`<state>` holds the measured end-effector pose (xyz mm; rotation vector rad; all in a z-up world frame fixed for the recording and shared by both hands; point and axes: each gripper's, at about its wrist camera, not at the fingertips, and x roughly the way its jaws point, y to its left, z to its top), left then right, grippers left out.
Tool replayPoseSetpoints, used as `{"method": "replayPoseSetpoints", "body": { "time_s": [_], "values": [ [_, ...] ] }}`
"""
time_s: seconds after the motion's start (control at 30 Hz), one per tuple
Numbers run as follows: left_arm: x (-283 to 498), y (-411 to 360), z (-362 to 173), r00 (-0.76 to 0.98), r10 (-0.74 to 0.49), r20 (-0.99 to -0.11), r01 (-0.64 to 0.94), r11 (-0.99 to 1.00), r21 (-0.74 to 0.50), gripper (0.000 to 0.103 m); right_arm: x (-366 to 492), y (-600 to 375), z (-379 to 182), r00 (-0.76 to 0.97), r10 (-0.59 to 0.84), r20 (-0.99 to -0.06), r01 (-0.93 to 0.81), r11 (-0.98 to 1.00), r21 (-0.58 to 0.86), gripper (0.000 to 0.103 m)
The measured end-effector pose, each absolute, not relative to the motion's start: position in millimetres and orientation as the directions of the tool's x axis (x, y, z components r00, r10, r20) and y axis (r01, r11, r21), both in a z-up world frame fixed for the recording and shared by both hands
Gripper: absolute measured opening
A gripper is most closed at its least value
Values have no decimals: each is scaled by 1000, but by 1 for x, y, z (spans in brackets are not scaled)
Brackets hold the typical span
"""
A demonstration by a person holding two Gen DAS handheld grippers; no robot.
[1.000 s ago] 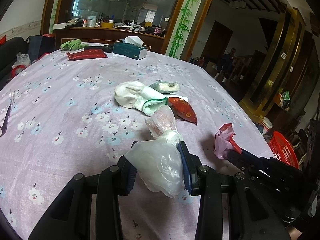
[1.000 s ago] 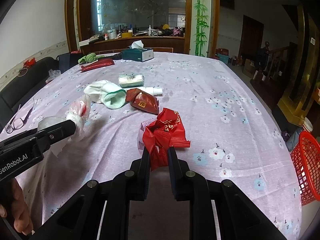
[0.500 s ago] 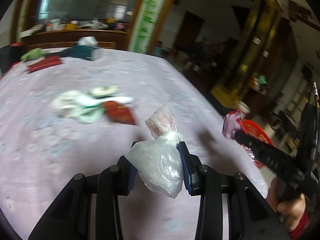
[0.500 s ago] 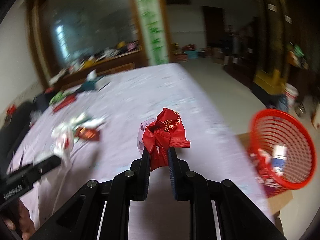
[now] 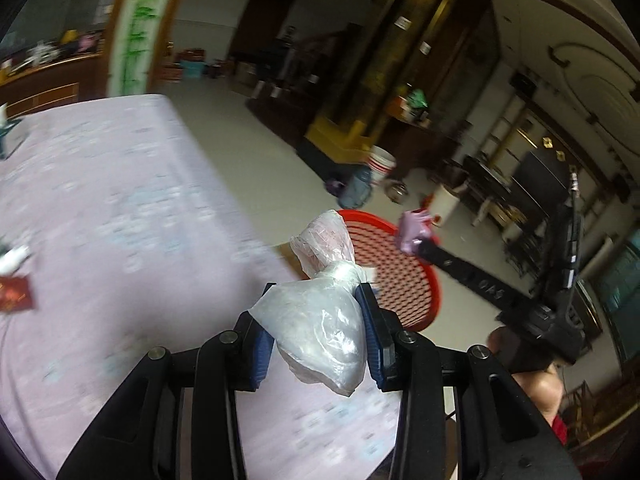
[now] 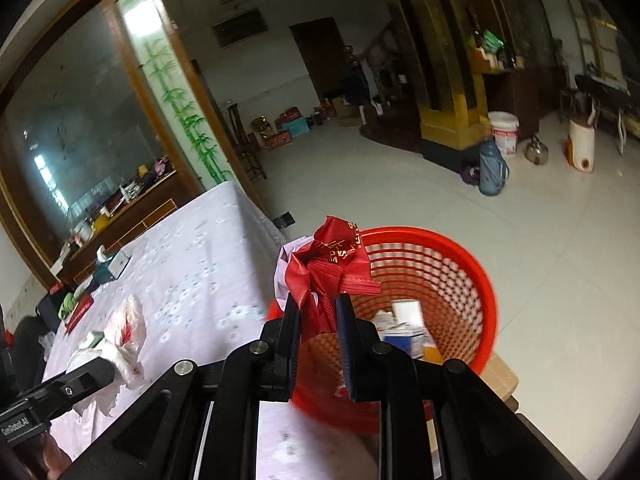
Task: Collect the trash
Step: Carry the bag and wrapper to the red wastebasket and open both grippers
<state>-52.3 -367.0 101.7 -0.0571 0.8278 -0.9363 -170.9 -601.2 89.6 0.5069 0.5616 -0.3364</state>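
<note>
My left gripper is shut on a knotted clear plastic bag, held over the table's right edge. My right gripper is shut on a crumpled red wrapper with pale pink plastic behind it, right above the near rim of the red mesh basket. The basket stands on the floor beside the table and holds several boxes and scraps. In the left wrist view the right gripper reaches over the basket. In the right wrist view the left gripper and its bag show at lower left.
A lilac flowered cloth covers the table, with a tissue box, a red packet and other litter further back. On the tiled floor stand a blue flask, a white bucket and a kettle. A dark cabinet lines the far wall.
Both grippers have swung right from the table's middle to its edge, still holding their loads. The red basket, first seen at far right, now lies under the right gripper.
</note>
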Motion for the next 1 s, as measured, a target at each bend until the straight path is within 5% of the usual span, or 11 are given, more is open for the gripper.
{"method": "replayPoseSetpoints", "body": {
  "time_s": [0.37,0.47,0.53,1.0],
  "values": [
    [-51,-471,87,227,-728,-647,730,566,-382,38,-178,-660,78,791,-157,-591,474,768,431,21],
    [-44,-483,76,200,-718,-667,717,571,-400,54,-174,-667,74,783,-148,-605,480,762,434,35],
    [-43,-480,71,193,-718,-669,708,574,-412,57,-177,-668,73,784,-150,-602,480,761,436,42],
    [-49,-369,87,348,-675,-651,654,672,-347,59,-157,-590,93,818,-50,-574,345,840,419,42]
  ]
}}
